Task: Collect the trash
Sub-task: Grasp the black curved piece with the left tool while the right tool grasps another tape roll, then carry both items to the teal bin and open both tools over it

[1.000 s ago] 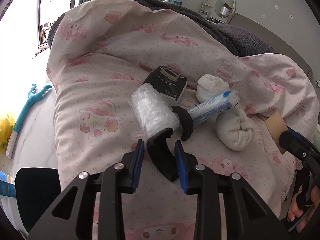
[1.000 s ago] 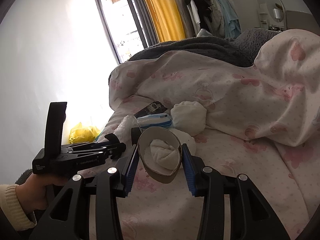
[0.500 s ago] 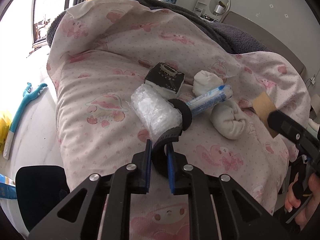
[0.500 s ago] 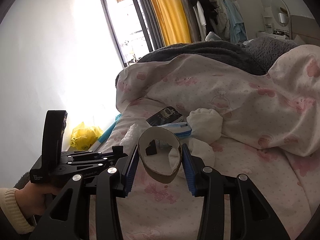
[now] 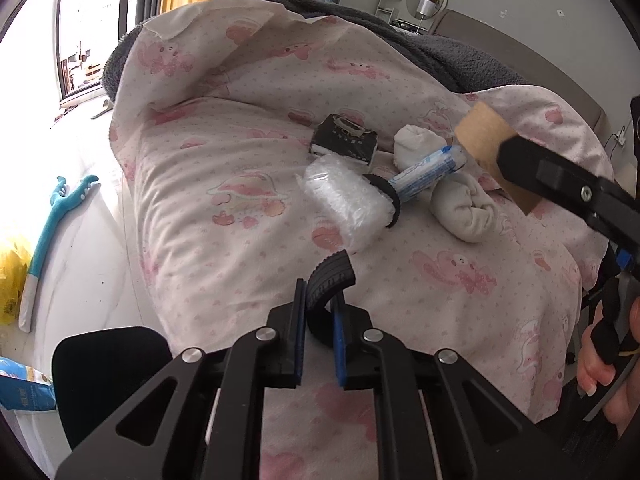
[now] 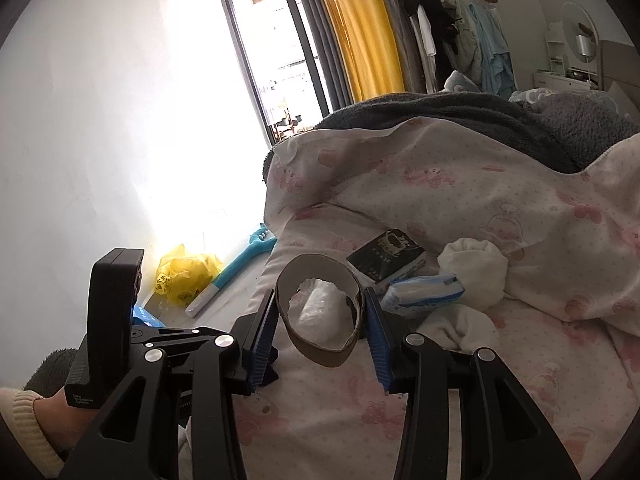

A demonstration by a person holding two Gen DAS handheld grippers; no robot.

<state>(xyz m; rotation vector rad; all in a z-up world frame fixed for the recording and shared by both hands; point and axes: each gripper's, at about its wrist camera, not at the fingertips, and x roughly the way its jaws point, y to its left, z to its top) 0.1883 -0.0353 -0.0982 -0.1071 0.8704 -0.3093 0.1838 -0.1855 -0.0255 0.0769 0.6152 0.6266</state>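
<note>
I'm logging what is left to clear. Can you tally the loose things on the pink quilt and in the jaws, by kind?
Black curved rubber pieces: 2, one in the left gripper, one on the quilt
Cardboard rings: 1, in the right gripper
Rolled white socks: 2
Clear plastic wraps: 1
Blue-and-white packets: 1
Black packs: 1
Total: 8

Quilt: pink print, centre
Grey blanket: behind it, at 12
Rolled socks: at 3
Yellow curtain: at 12
</note>
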